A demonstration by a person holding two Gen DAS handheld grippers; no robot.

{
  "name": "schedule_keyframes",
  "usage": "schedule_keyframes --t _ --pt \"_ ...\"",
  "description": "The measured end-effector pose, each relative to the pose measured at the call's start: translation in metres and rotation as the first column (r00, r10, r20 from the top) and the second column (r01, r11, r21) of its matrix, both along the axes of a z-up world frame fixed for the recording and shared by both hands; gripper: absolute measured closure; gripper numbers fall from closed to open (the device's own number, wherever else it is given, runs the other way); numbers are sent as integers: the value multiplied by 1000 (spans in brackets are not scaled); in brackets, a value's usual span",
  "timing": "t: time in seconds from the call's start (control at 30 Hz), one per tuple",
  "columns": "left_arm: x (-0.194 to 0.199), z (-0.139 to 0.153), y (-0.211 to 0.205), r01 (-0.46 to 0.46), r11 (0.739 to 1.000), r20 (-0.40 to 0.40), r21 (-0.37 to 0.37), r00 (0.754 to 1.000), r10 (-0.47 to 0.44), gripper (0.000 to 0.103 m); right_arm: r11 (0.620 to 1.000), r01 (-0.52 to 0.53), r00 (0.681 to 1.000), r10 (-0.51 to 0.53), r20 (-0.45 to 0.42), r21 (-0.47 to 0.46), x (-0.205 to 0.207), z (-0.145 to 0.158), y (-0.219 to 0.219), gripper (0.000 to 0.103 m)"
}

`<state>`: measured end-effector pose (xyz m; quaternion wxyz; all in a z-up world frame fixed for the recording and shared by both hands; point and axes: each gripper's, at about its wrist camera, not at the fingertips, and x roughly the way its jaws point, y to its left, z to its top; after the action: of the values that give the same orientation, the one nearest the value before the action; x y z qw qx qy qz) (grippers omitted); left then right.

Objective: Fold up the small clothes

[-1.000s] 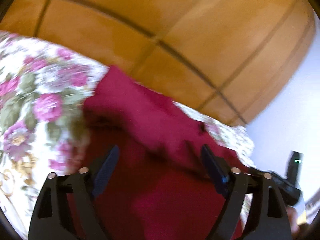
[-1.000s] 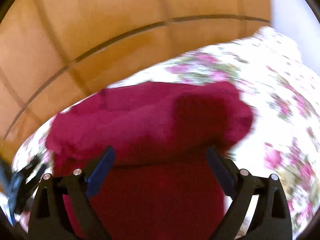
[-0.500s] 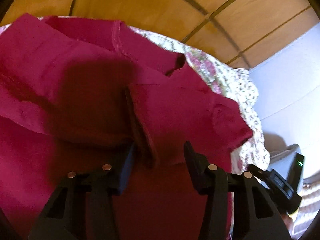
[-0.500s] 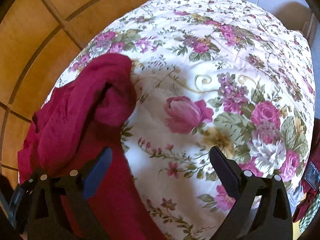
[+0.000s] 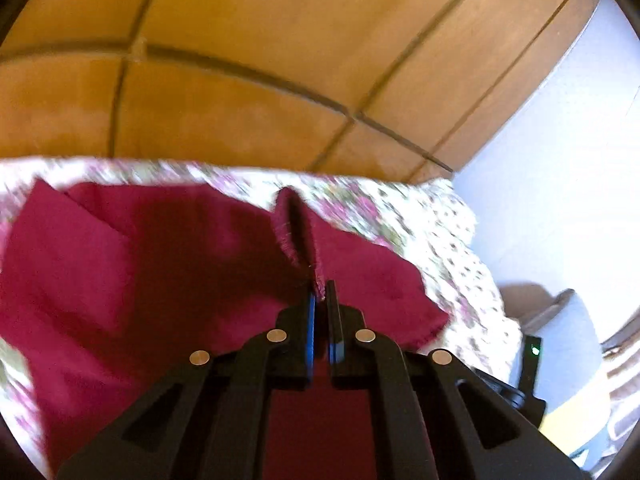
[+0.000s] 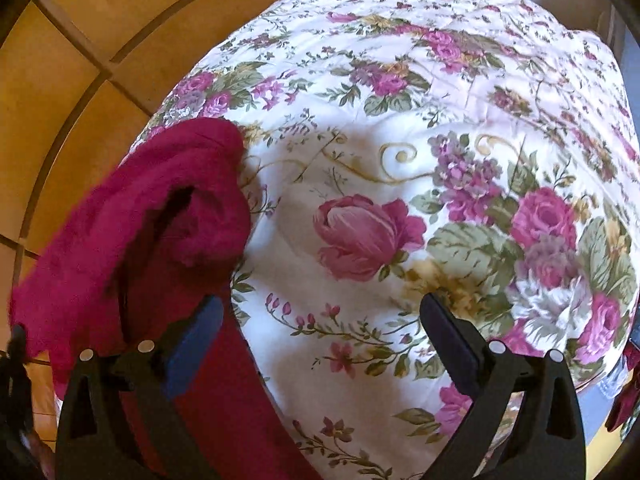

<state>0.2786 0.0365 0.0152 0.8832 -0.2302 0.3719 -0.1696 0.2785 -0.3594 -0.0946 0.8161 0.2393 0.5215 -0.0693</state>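
Observation:
A crimson garment (image 5: 168, 264) lies rumpled on a floral quilt (image 5: 432, 220). My left gripper (image 5: 319, 298) is shut on a hemmed fold of it, and the pinched edge stands up as a narrow ridge in front of the fingertips. In the right wrist view the same crimson garment (image 6: 132, 232) is bunched at the left, partly under the left finger (image 6: 196, 332). My right gripper (image 6: 320, 316) is open over bare floral quilt (image 6: 400, 140), with nothing between its fingers.
A wooden panelled headboard (image 5: 240, 72) rises behind the bed. A pale wall (image 5: 560, 184) and a grey object (image 5: 560, 332) stand at the right. A black device with a green light (image 5: 530, 364) shows at the lower right. The quilt stretches wide to the right in the right wrist view.
My left gripper went from open to shut, pinching the garment's hemmed fold and lifting it. My right gripper swung off the garment to the floral quilt, then held still, staying open.

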Motion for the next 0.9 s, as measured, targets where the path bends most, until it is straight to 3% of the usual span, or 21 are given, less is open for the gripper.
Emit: schedule_keyframes --t 0.1,0.17,0.3,0.4,0.53,0.63,0.73,0.8,0.9 --pt "13 -18 31 -64 997 -43 37 997 66 99 1000 -13 1000 13 13 -7 3 0 5 4" --pt "19 -45 57 -110 993 -119 49 986 115 99 1000 -17 999 17 34 1 6 1 8 4" --pt "22 -90 88 -161 987 -202 -23 967 153 99 998 -50 997 51 54 -23 14 3 23 4" --pt "12 -108 98 -176 978 -176 -112 972 155 99 992 -105 992 110 68 -72 21 4 44 4" --pt "6 -120 96 -180 971 -120 -160 980 161 99 964 -190 971 212 107 -186 29 7 73 4" --pt "-1 -124 94 -163 975 -66 -154 986 155 99 908 -218 953 278 125 -357 40 10 92 4" --pt "-4 -125 95 -161 974 -55 -158 986 154 99 862 -149 959 245 140 -484 45 14 91 4" --pt "-7 -126 98 -153 975 -51 -163 988 147 99 865 -117 981 176 77 -487 47 10 73 5" --pt "-6 -126 93 -123 980 -44 -158 992 117 99 890 -151 988 148 -41 -431 45 -17 53 6"
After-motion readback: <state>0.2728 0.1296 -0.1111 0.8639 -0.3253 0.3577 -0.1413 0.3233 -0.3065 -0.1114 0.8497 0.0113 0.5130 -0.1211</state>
